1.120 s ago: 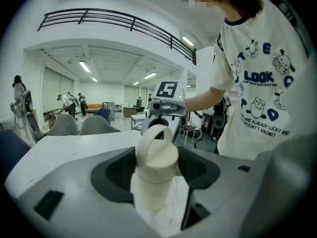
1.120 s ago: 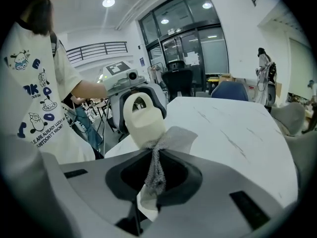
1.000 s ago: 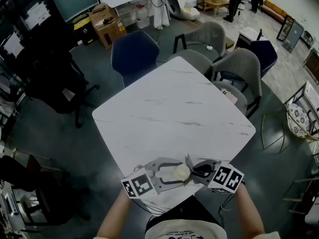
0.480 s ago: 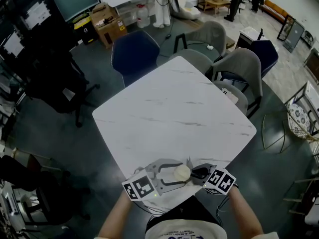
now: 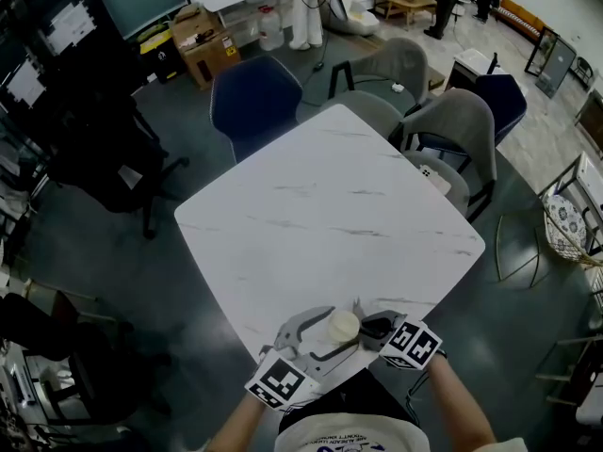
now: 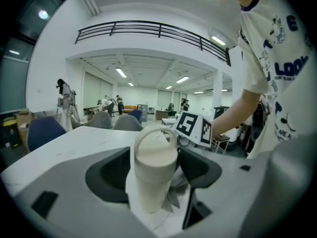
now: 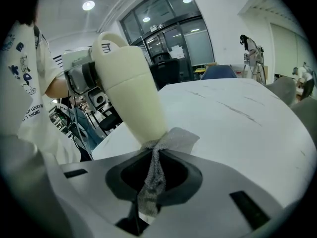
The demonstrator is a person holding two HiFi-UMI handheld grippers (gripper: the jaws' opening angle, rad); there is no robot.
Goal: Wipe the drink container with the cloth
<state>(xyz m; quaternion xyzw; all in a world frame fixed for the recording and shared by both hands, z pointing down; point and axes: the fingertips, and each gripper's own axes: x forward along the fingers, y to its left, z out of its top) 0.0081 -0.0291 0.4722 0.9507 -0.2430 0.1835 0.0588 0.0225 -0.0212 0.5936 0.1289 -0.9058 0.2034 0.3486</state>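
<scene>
A cream drink container [image 5: 343, 326] with a loop handle stands on the white marble table [image 5: 330, 205] near its front edge. My left gripper [image 5: 340, 330] has just been opening. Its jaws stand on either side of the container [image 6: 154, 167] with a small gap, not pressing on it. My right gripper [image 5: 367, 329] comes in from the right, shut on a grey mesh cloth [image 7: 153, 177]. The cloth's free end lies against the container's [image 7: 131, 93] base. In the left gripper view the cloth [image 6: 177, 188] shows bunched at the container's foot.
A blue chair [image 5: 252, 102] and grey chairs [image 5: 452, 130] stand round the table's far sides. A black office chair [image 5: 113, 168] is at the left, cardboard boxes [image 5: 200, 45] lie further back. The person's torso is close behind the table's front edge.
The left gripper has rolled, its marker cube swinging down towards the person, and its jaws have spread off the container. The right gripper has sunk a little. The container has stayed put.
</scene>
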